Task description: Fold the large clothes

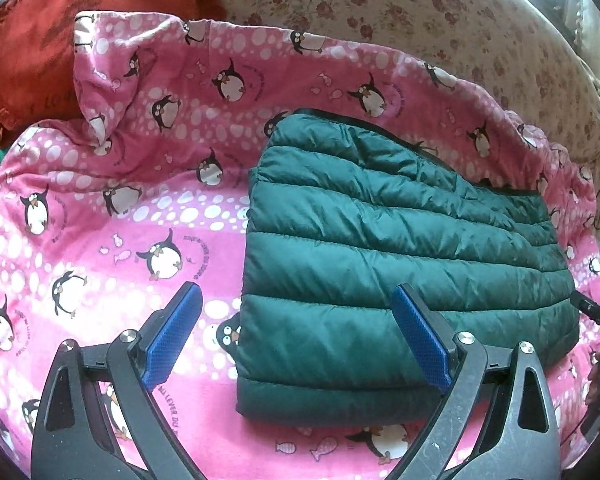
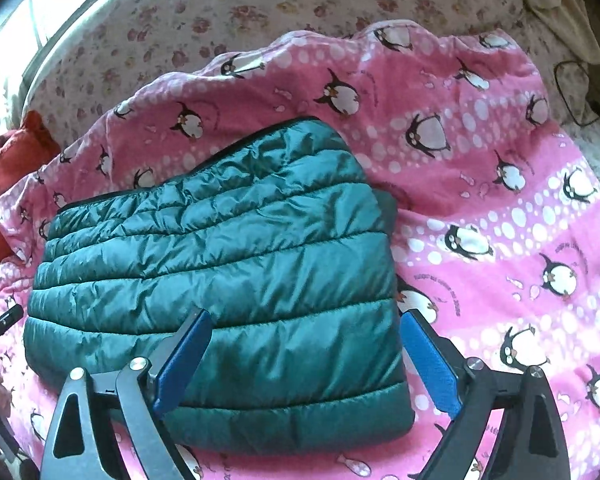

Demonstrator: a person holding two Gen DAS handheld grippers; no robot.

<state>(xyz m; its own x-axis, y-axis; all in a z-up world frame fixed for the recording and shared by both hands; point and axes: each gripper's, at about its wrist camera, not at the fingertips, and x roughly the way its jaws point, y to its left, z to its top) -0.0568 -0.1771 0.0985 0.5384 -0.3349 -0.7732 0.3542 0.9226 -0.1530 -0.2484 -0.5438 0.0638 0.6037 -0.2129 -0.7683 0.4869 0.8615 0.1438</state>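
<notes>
Green quilted jacket, folded into a rectangle, lies flat on pink penguin blanket on the bed. Left tool hovers over jacket's near left corner, fingers spread, nothing btwn them. Right tool over near right corner, also spread w/ nothing held.
</notes>
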